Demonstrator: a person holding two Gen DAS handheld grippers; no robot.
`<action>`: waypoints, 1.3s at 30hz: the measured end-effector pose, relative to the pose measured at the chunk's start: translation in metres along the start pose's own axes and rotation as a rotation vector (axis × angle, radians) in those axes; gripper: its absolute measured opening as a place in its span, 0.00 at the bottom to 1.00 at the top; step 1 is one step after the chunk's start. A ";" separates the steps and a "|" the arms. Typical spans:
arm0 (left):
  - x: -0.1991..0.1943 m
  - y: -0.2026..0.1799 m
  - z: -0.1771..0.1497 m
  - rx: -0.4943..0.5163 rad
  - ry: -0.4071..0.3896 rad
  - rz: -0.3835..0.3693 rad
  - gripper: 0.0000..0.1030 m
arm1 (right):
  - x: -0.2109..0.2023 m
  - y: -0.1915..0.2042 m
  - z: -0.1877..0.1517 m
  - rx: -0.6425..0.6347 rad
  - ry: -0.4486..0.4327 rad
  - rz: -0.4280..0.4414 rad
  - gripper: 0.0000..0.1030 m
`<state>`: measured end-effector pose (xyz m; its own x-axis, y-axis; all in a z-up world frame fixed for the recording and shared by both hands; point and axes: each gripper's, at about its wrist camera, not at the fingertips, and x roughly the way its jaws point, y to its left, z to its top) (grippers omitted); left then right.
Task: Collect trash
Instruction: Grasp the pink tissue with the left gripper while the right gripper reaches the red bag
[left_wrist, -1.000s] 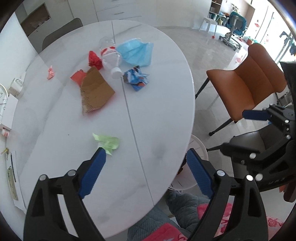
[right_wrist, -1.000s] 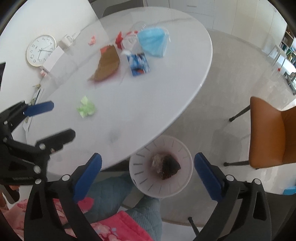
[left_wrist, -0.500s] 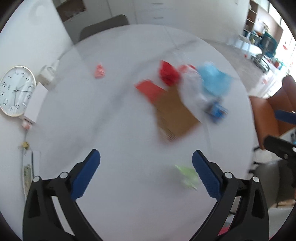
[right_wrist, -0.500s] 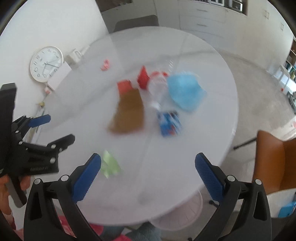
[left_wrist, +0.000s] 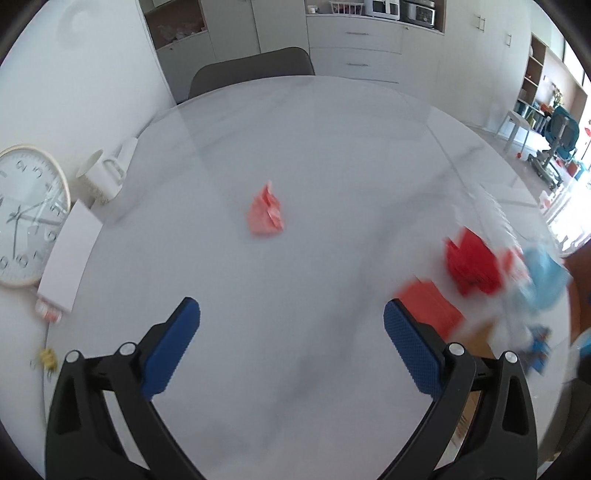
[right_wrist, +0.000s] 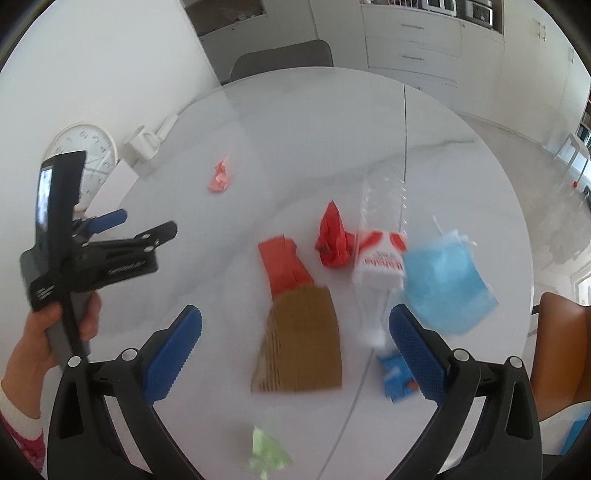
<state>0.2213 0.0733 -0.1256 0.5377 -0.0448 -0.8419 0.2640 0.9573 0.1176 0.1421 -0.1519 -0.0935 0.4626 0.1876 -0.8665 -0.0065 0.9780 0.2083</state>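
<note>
Across the centre of both views, the round white marble table (left_wrist: 332, 147) has bare surface ahead of the left gripper (left_wrist: 291, 336), jaws spread wide, empty. Pink crumpled paper (left_wrist: 266, 216) lies alone, centre frame. Right gripper (right_wrist: 295, 339), also released and holding nothing, hovers over brown corrugated cardboard (right_wrist: 303, 350), red paper (right_wrist: 284, 269), clear plastic bottle (right_wrist: 380, 251) and blue face mask (right_wrist: 447, 284). Green crumpled scrap (right_wrist: 267, 456) sits at bottom. White wall clock (left_wrist: 26, 218) at left edge.
</note>
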 end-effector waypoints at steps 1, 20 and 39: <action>0.014 0.005 0.008 -0.005 0.002 -0.002 0.93 | 0.007 -0.001 0.005 0.006 0.007 0.000 0.98; 0.179 0.037 0.081 -0.032 0.159 -0.037 0.45 | 0.065 -0.022 0.044 0.032 0.079 -0.044 0.98; 0.138 0.045 0.059 -0.019 0.111 -0.121 0.18 | 0.152 -0.016 0.071 -0.060 0.212 -0.074 0.22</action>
<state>0.3548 0.0930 -0.2053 0.4110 -0.1294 -0.9024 0.3058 0.9521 0.0027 0.2756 -0.1455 -0.1963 0.2671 0.1239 -0.9557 -0.0351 0.9923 0.1188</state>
